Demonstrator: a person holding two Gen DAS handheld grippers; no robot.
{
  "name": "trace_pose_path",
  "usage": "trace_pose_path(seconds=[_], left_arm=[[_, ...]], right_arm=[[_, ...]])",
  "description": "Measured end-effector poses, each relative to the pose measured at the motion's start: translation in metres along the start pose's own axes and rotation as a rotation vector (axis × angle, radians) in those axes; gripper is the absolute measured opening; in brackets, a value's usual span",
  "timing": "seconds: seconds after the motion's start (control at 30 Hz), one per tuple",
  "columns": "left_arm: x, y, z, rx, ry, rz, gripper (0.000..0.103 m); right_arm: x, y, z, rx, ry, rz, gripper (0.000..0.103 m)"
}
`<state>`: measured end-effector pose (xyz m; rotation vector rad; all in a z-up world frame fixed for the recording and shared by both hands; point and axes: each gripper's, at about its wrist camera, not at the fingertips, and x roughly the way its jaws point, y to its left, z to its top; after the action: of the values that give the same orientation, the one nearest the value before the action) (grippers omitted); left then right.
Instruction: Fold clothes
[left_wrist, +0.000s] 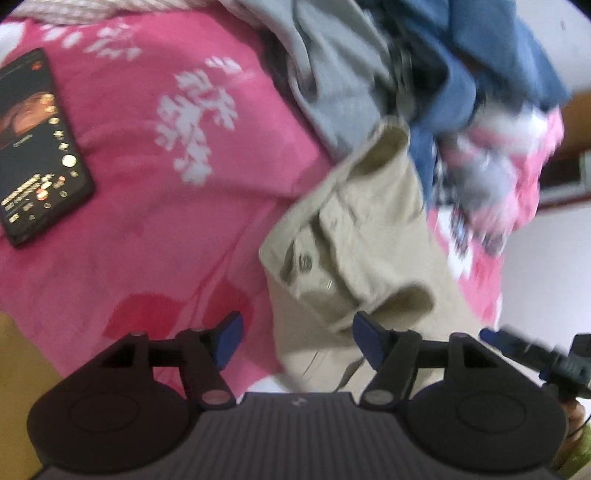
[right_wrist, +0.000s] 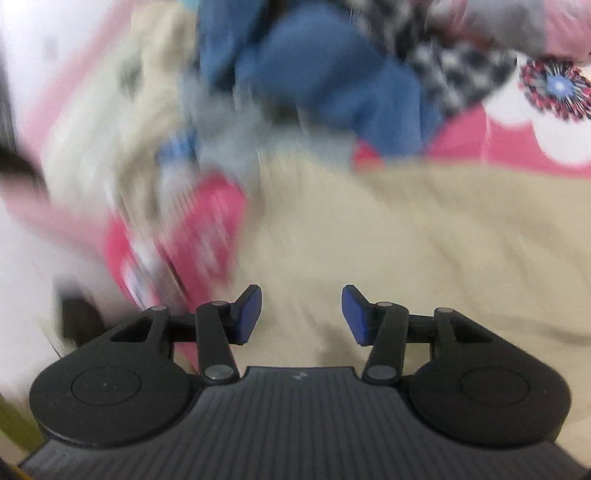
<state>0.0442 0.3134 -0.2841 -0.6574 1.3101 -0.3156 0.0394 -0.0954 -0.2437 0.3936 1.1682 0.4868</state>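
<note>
Both grippers, left (left_wrist: 297, 341) and right (right_wrist: 301, 315), gape over beige trousers (left_wrist: 369, 236); only left view shows phone (left_wrist: 37, 147)

No words or numbers can be read here. The black flat phone (left_wrist: 38, 147) lying on the pink flowered bed cover (left_wrist: 155, 229) has a lit screen with small marks, but they are too blurry to read.

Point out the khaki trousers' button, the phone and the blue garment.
Khaki trousers (left_wrist: 306, 261), left wrist view: on the waistband button.
Phone (left_wrist: 37, 147), left wrist view: middle of its screen.
Blue garment (left_wrist: 454, 96), left wrist view: central fold.
</note>
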Motion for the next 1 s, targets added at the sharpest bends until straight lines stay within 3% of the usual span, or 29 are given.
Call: trace_pose_path(seconds=[0.17,0.23,0.33,0.37,0.4,0.47,0.6,0.7,0.73,0.83,1.0], left_arm=[[0.010,-0.009,-0.006,-0.020,0.028,-0.004,0.067],[0.011,-0.011,-0.010,-0.026,0.035,-0.016,0.067],[0.007,-0.012,-0.016,-0.017,0.051,-0.018,0.067],[0.005,-0.012,-0.018,-0.015,0.055,-0.023,0.067],[0.003,-0.012,-0.020,-0.016,0.060,-0.032,0.067],[-0.003,-0.013,-0.024,-0.020,0.068,-0.055,0.067],[-0.014,-0.018,-0.034,-0.040,0.072,-0.169,0.069],[-0.018,-0.021,-0.044,-0.061,0.076,-0.241,0.078],[-0.018,-0.020,-0.047,-0.067,0.079,-0.240,0.082],[-0.009,-0.011,-0.059,-0.099,0.080,-0.177,0.083],[0.011,0.013,-0.077,-0.176,0.064,-0.085,0.071]], right_arm=[[0.041,0.032,-0.024,-0.281,0.022,-0.066,0.049],[0.065,0.032,-0.017,-0.335,0.020,-0.044,0.049],[0.096,0.026,-0.013,-0.414,0.096,-0.022,0.046],[0.094,0.030,-0.017,-0.421,0.105,-0.004,0.026],[0.091,0.035,-0.021,-0.428,0.113,0.014,0.017],[0.086,0.044,-0.030,-0.441,0.130,0.051,0.016],[0.076,0.061,-0.048,-0.469,0.164,0.124,0.015],[0.069,0.074,-0.061,-0.489,0.190,0.179,0.015],[0.066,0.078,-0.066,-0.496,0.198,0.197,0.014],[0.059,0.091,-0.079,-0.516,0.225,0.249,0.014],[0.094,0.091,-0.112,-0.512,0.318,0.202,0.019]])
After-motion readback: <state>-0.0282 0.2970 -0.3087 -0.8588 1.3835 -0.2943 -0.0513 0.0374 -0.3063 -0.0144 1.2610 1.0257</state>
